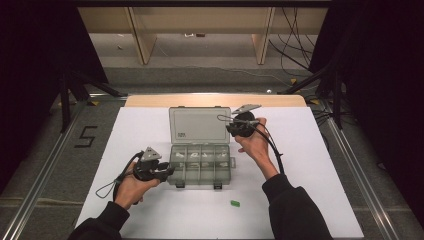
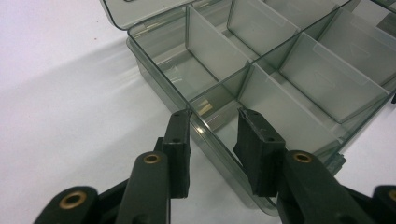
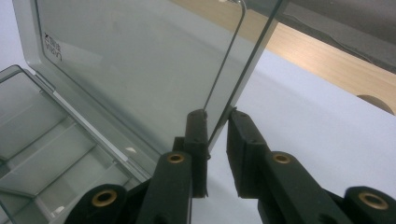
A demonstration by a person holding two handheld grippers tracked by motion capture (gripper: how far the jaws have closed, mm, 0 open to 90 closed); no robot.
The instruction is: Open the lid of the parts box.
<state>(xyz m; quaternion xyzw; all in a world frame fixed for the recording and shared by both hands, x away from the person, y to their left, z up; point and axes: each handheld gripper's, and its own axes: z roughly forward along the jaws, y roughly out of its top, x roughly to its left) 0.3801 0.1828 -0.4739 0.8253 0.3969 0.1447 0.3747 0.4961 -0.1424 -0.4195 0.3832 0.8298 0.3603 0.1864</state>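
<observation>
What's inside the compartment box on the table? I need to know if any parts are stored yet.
In the high view the compartment box holds small pale pieces in its far row; what they are is too small to tell. The left-end compartments seen past the left gripper look bare.

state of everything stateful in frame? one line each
Organizer box: open, flat on the table.
Lid: raised, tilted back, right edge between the right tool's pads.
Compartments: those by the left tool look empty; a few farther ones hold small pale parts.
Left tool: straddles the box's near wall, pads on it.
Right tool: shut on the lid's edge.
Green piece: loose on the table, untouched.
</observation>
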